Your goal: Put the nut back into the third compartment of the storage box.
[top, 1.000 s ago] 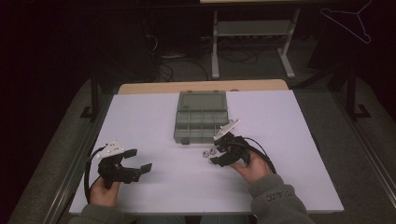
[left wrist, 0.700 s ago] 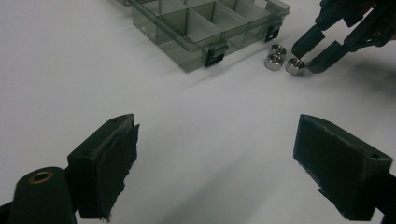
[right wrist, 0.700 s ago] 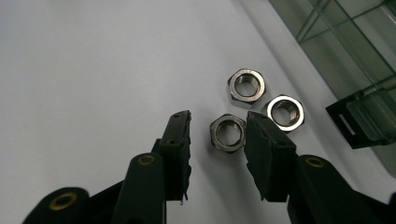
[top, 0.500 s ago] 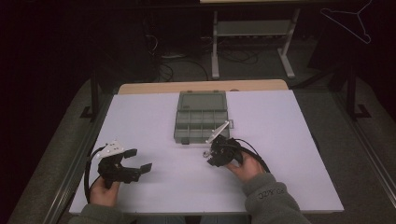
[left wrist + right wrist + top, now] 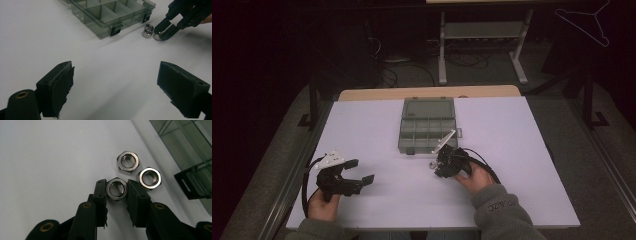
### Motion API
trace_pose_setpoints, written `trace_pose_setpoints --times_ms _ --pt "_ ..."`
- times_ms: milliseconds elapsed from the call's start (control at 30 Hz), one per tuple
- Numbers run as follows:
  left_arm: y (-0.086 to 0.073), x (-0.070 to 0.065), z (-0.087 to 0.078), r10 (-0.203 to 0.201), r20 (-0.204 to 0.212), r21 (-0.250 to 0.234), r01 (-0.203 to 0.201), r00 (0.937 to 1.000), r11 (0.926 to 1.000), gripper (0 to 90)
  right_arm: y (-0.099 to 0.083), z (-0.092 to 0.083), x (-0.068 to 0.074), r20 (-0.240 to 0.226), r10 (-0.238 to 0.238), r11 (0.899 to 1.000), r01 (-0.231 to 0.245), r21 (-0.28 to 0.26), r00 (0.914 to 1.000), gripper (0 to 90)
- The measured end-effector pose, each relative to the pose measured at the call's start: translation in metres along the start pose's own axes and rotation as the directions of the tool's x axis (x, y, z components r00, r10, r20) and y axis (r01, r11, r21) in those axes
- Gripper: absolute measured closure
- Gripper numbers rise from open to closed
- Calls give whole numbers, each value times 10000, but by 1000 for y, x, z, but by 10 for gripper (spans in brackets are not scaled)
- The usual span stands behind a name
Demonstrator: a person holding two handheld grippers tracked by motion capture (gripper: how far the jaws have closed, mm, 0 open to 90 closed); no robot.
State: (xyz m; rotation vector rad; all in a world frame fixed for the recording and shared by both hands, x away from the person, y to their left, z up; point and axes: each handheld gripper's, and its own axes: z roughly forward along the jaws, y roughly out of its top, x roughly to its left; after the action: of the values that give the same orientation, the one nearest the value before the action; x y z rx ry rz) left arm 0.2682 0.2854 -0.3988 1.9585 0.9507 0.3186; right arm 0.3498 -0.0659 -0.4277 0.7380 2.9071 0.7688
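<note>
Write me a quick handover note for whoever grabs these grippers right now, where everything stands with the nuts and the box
Right gripper: its jaws have just been closing and are now shut on one steel nut, which is still on the table.
Left gripper: open, empty, resting over bare table.
Two more nuts lie loose beside the held one, just in front of the open compartment box.
Done: first nut gripped.
Left: probably lift it into a compartment, then the other two.

Pale lettering runs along the cuff of the person's right sleeve (image 5: pixel 500 205) in the high view, too small and blurred to read; nothing else carries writing.
</note>
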Motion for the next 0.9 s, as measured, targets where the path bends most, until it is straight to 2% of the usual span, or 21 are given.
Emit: trace_pose_setpoints --times_ms 100,267,367,433,567,767,900 --pt "0 0 0 -3 -5 1 3 10000 10000 130 2 -3 -1 -55 -28 10000 28 -45 10000 693" --pt "0 0 0 16 12 35 -16 10000 10000 130 16 -22 -5 -152 -80 9991 74 -407 9999 693" --pt "0 0 0 14 -4 38 -14 10000 10000 130 22 -29 -9 -111 -72 9986 66 -517 9999 693" --pt "0 0 0 13 -2 34 -13 10000 10000 130 28 -34 -14 -41 -103 9979 100 -634 9999 693" --pt "1 0 0 6 -1 37 -6 10000 10000 130 42 -45 -31 -1 155 9964 -155 -835 9999 693" --pt "1 0 0 -7 5 10 7 10000 10000 129 57 -52 -47 140 287 9954 -273 -916 9995 693" --pt "1 0 0 -7 3 5 7 10000 10000 130 73 -57 -64 294 406 9954 -379 -884 9987 693"
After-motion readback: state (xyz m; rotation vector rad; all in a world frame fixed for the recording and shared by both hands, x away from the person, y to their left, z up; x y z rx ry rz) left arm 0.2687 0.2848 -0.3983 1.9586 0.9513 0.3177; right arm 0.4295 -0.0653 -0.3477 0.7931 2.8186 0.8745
